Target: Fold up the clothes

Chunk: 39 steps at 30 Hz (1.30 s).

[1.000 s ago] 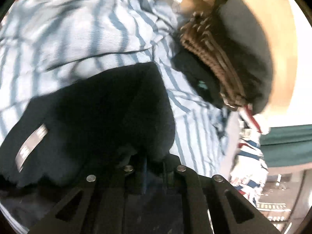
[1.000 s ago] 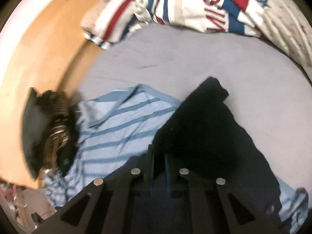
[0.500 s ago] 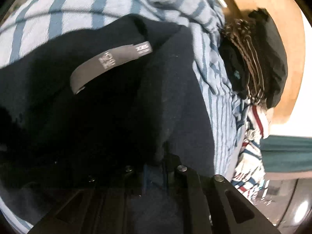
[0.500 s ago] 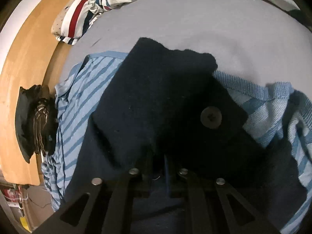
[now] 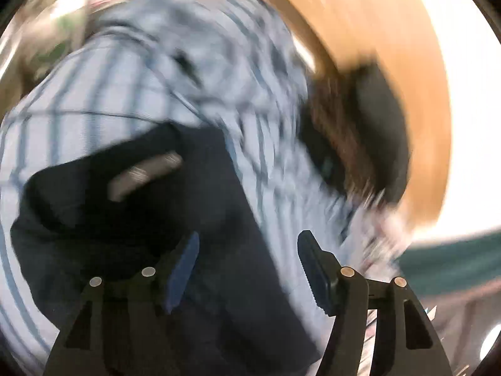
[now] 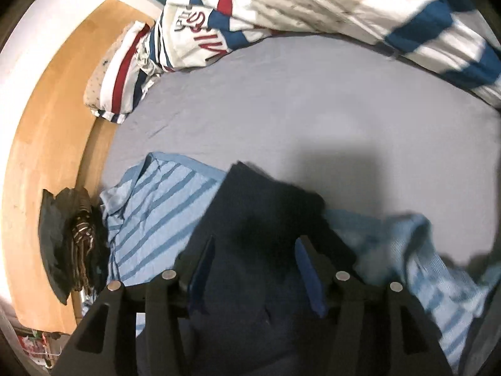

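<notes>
A dark navy garment (image 6: 256, 219) lies on top of a light blue striped shirt (image 6: 156, 213) on the grey bed sheet (image 6: 281, 109). My right gripper (image 6: 253, 250) is open just above the navy cloth, with nothing between its blue pads. In the blurred left wrist view the navy garment (image 5: 156, 219) shows a grey neck label (image 5: 144, 175), and the striped shirt (image 5: 125, 78) spreads behind it. My left gripper (image 5: 247, 250) is open over the navy cloth, holding nothing.
A stack of folded dark clothes (image 6: 69, 244) sits at the left by the wooden bed frame (image 6: 47, 125). A red, white and blue patterned duvet (image 6: 281, 9) is bunched along the far side of the bed.
Both grippers were shut on the navy garment and have now opened and let it go. The garment lies on the striped shirt. The left view is swinging fast.
</notes>
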Available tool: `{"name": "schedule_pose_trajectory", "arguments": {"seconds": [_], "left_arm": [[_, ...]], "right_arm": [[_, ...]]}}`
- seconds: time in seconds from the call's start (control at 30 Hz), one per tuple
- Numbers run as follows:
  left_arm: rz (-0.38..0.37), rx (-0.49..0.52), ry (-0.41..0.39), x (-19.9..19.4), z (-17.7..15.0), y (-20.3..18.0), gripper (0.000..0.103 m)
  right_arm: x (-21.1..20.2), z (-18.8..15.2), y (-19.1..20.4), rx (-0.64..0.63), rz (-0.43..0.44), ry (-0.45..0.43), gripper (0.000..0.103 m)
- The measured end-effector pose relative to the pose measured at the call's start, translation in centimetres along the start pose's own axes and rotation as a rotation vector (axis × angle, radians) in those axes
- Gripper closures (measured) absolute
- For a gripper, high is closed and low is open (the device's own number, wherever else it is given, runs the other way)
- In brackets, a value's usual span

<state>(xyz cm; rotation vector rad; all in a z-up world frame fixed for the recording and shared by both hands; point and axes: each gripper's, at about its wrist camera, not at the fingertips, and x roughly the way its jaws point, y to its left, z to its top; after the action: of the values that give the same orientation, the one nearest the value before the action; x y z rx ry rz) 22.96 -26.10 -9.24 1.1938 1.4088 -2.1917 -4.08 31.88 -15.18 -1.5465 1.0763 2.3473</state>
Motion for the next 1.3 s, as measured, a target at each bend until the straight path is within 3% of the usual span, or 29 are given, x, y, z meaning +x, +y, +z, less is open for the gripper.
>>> {"name": "schedule_pose_trajectory", "arguments": {"seconds": [0.1, 0.17, 0.3, 0.33, 0.37, 0.4, 0.47, 0.53, 0.63, 0.67, 0.77, 0.83, 0.87, 0.9, 1.0, 1.07, 1.17, 1.23, 1.27, 1.3], "left_arm": [[0.098, 0.125, 0.08, 3.7, -1.9, -2.7, 0.053], [0.163, 0.208, 0.133, 6.2, -3.2, -4.4, 0.055], [0.293, 0.373, 0.238, 11.2, -5.8, -7.9, 0.055], [0.325, 0.414, 0.264, 12.5, -6.4, -8.8, 0.055], [0.352, 0.413, 0.262, 13.3, -6.5, -8.6, 0.055], [0.357, 0.402, 0.256, 13.6, -6.4, -8.3, 0.055], [0.35, 0.381, 0.255, 13.7, -6.2, -8.0, 0.055], [0.338, 0.364, 0.261, 13.5, -6.0, -7.8, 0.055], [0.323, 0.351, 0.261, 13.3, -5.7, -7.4, 0.055], [0.323, 0.352, 0.258, 13.1, -5.8, -7.3, 0.055], [0.326, 0.359, 0.249, 12.4, -6.2, -6.9, 0.055], [0.332, 0.369, 0.244, 11.8, -6.7, -6.5, 0.054], [0.335, 0.376, 0.242, 11.7, -6.8, -6.6, 0.054], [0.339, 0.384, 0.241, 11.6, -7.0, -6.6, 0.054], [0.338, 0.392, 0.24, 11.4, -7.1, -6.6, 0.053], [0.319, 0.395, 0.248, 11.4, -7.1, -6.6, 0.043], [0.297, 0.406, 0.255, 11.4, -7.3, -6.8, 0.037], [0.296, 0.429, 0.255, 11.3, -7.5, -6.8, 0.037], [0.289, 0.439, 0.254, 11.3, -7.6, -6.8, 0.035], [0.282, 0.449, 0.253, 11.3, -7.7, -6.8, 0.035]], "right_arm": [[2.8, 2.3, 1.8, -0.122, -0.08, 0.035, 0.033], [4.6, 3.8, 2.8, -0.2, -0.12, 0.068, 0.029], [8.0, 4.9, 3.8, -0.299, -0.108, 0.169, 0.027], [8.8, 4.7, 4.0, -0.338, -0.108, 0.209, 0.033], [8.8, 4.5, 4.1, -0.37, -0.115, 0.215, 0.069], [8.3, 4.1, 4.1, -0.398, -0.128, 0.189, 0.081], [6.9, 3.9, 3.4, -0.393, -0.13, 0.145, 0.087], [5.5, 4.5, 1.4, -0.309, -0.137, 0.097, 0.089], [3.3, 5.9, -2.0, -0.184, -0.179, -0.03, 0.101], [2.7, 6.3, -2.9, -0.15, -0.157, -0.035, 0.101], [0.5, 6.7, -4.8, -0.079, -0.061, -0.03, 0.094], [-0.7, 6.2, -4.5, -0.112, -0.017, -0.031, 0.061], [-1.1, 6.0, -4.2, -0.13, 0.001, -0.032, 0.033], [-0.6, 5.8, -3.5, -0.155, 0.002, -0.018, 0.026], [2.1, 5.2, -0.9, -0.248, -0.036, 0.063, 0.026], [4.8, 4.7, 1.2, -0.331, -0.077, 0.151, 0.025], [9.0, 3.6, 3.7, -0.416, -0.089, 0.29, 0.024], [9.7, 2.6, 4.4, -0.456, -0.137, 0.297, 0.043], [9.1, 2.0, 4.7, -0.485, -0.135, 0.272, 0.088], [8.2, 1.2, 4.7, -0.498, -0.115, 0.269, 0.087]]}}
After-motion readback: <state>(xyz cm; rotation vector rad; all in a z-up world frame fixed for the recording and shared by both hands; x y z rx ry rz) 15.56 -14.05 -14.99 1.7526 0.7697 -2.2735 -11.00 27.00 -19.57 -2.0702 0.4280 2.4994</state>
